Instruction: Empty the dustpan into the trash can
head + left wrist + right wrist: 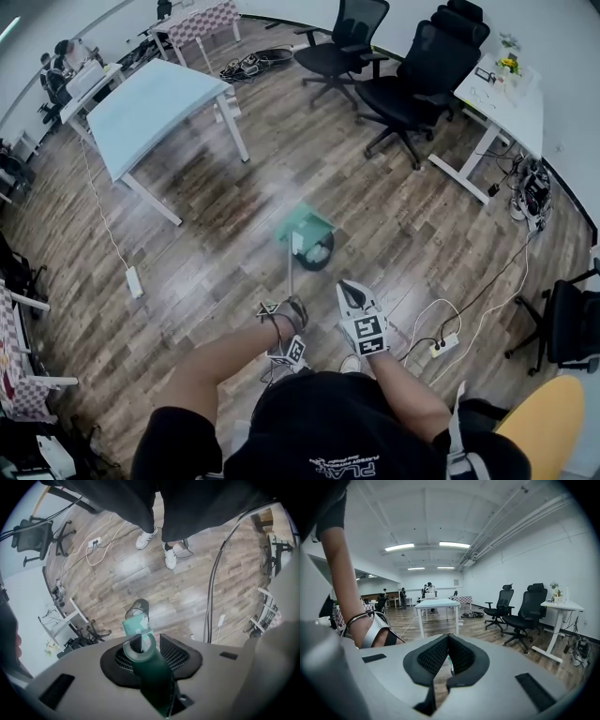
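Left gripper (144, 641) clamped on the dustpan handle (152, 672). The handle's long axis runs straight from the jaws down to the pan (307, 225), which is tilted over the trash can (319, 255) at its far rim. Right gripper (448, 638) pinched closed, empty, short of the can. Tipping looks like a left-hand job.

White table (150, 108) — black chairs (417, 84), power strip (444, 345) (cabled)
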